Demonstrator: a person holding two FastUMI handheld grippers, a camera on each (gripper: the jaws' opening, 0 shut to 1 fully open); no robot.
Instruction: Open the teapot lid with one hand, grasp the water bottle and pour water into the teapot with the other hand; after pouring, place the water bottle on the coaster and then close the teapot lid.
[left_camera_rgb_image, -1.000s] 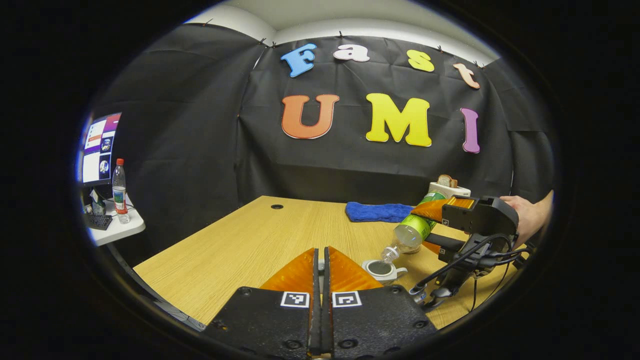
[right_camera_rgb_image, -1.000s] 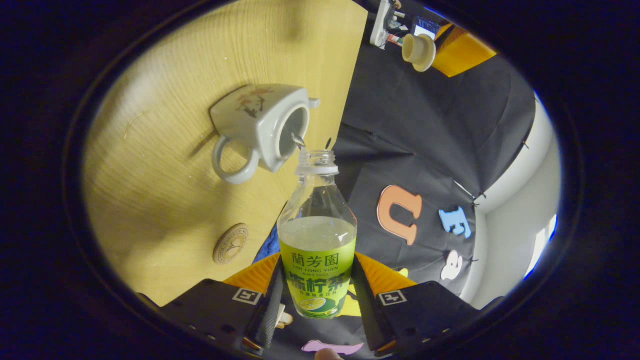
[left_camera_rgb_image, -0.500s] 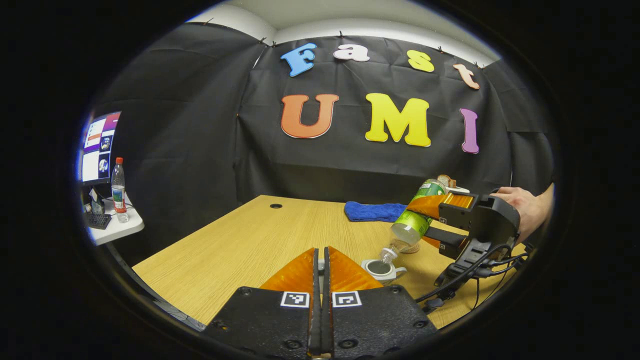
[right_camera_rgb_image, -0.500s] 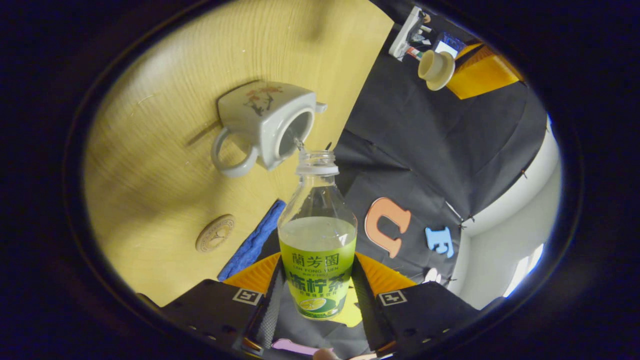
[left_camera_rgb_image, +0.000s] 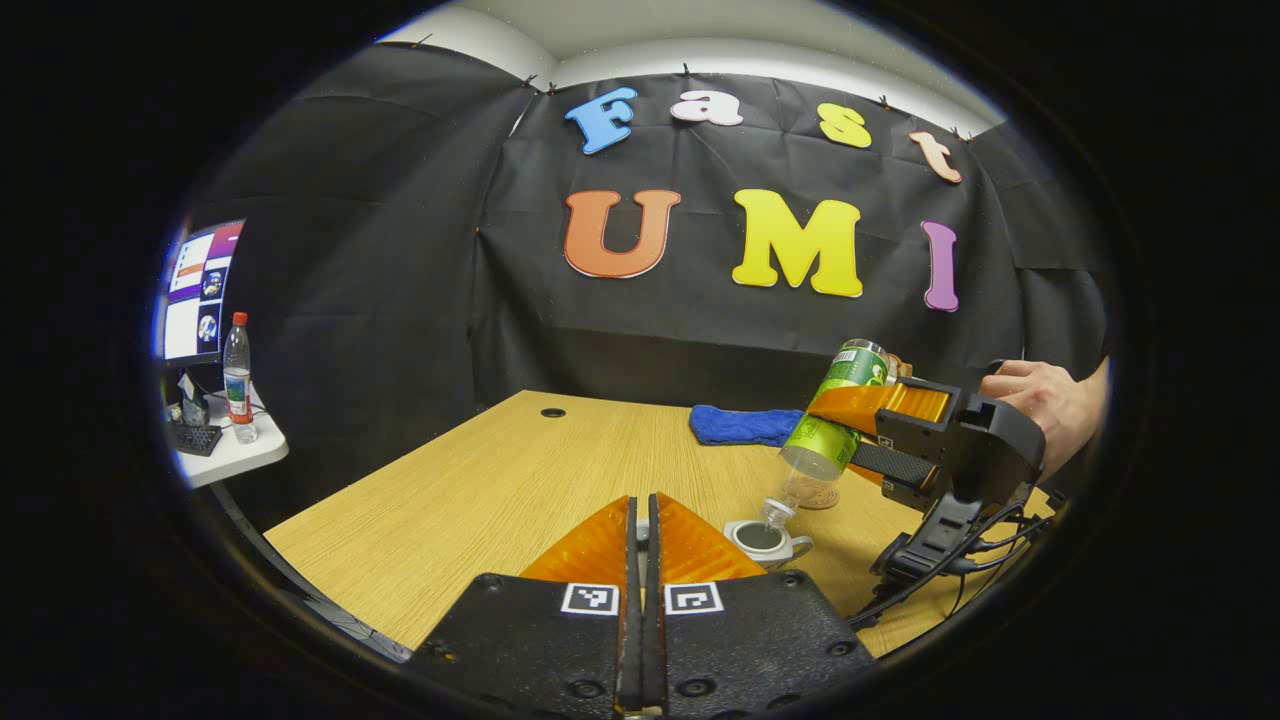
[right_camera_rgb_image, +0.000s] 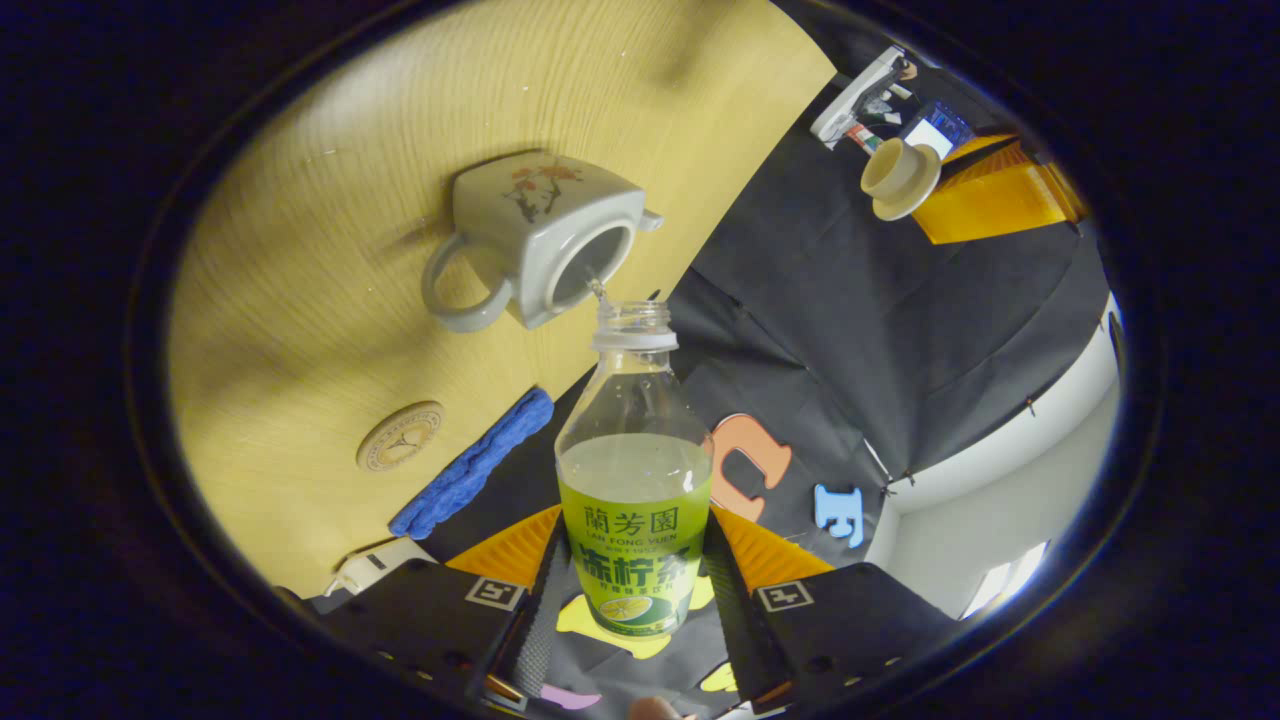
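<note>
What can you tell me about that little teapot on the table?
The teapot is a small, squarish pot that looks like pale glazed ceramic, with a painted flower sprig on one side, a loop handle and a short spout. It stands upright on the wooden table with its round mouth open. Its lid is held away in the left gripper. The tilted bottle, clamped in the right gripper, has its neck just over the opening, and a thin stream of water runs in.

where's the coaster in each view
Left gripper view: the coaster lies right of centre on the table, behind the tilted water bottle.
Right gripper view: the coaster sits lower left, beside the blue cloth.
Shared landmark: the open teapot.
</note>
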